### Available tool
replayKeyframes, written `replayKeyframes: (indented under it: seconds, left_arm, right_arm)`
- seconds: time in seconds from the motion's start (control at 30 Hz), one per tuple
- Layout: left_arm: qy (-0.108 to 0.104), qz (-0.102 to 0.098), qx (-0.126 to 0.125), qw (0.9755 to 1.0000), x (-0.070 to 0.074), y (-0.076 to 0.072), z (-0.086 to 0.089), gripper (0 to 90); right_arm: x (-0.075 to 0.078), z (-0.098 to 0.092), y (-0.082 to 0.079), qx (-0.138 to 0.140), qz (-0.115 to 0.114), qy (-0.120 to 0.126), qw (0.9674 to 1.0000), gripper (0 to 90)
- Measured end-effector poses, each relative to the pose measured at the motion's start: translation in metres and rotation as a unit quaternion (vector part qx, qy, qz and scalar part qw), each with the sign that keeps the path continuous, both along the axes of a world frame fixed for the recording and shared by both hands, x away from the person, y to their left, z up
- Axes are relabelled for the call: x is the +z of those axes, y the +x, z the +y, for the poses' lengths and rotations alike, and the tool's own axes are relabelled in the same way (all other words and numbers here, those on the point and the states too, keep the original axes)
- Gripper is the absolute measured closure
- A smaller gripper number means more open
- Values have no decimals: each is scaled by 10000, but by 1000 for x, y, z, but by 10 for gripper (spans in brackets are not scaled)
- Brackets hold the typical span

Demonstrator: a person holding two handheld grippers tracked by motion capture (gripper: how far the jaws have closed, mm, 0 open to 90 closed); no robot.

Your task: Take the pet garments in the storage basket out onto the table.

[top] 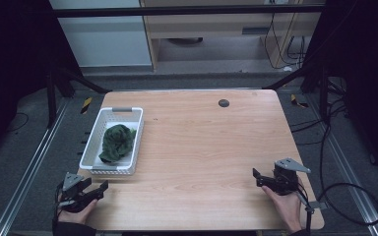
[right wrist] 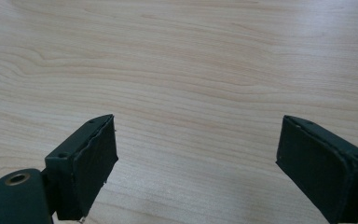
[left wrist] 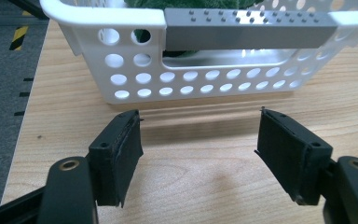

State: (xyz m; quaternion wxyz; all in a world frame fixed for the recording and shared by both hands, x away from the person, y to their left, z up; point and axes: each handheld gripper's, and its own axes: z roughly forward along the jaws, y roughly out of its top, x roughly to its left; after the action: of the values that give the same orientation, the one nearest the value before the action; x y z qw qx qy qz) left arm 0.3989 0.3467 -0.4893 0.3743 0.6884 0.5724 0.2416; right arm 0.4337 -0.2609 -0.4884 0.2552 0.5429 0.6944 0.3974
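White perforated basket (top: 92, 142) w/ grey handles sits at the wooden table's (top: 211, 147) left edge, crumpled dark green cloth (top: 116, 142) inside; small black disc (top: 224, 103) near the far edge, cables (top: 347, 189) on the grey floor at right.

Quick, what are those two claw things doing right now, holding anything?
Left hand-held gripper: open, holding nothing, facing the white basket.
Right hand-held gripper: open, holding nothing, above bare table.

Right tool (right wrist: 196, 163), jaws wide apart, above bare wooden table (right wrist: 191, 60).
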Motion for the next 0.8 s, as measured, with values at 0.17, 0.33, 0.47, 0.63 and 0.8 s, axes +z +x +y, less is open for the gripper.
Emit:
replayKeyframes:
  seconds: [0.17, 0.33, 0.47, 0.63, 0.8]
  left_arm:
    - [-23, -47, -33, 10000, 4, -2, -2, 297]
    - [-79, -166, -69, 9998, 10, -6, -2, 296]
    - [-153, -259, -93, 9995, 16, -8, 0, 293]
    - [-198, -305, -97, 9993, 20, -9, 1, 290]
    - [-238, -421, -175, 9987, 31, -9, 1, 287]
  right_arm:
    - [2, -3, -3, -29, -57, 71, 10000, 116]
    - [1, -8, -6, -83, -67, 79, 9999, 117]
    - [2, -6, -7, -89, -78, 68, 9999, 117]
    - [2, -5, -8, -34, -91, 49, 9999, 117]
    - [2, -6, -9, -42, -105, 70, 9999, 116]
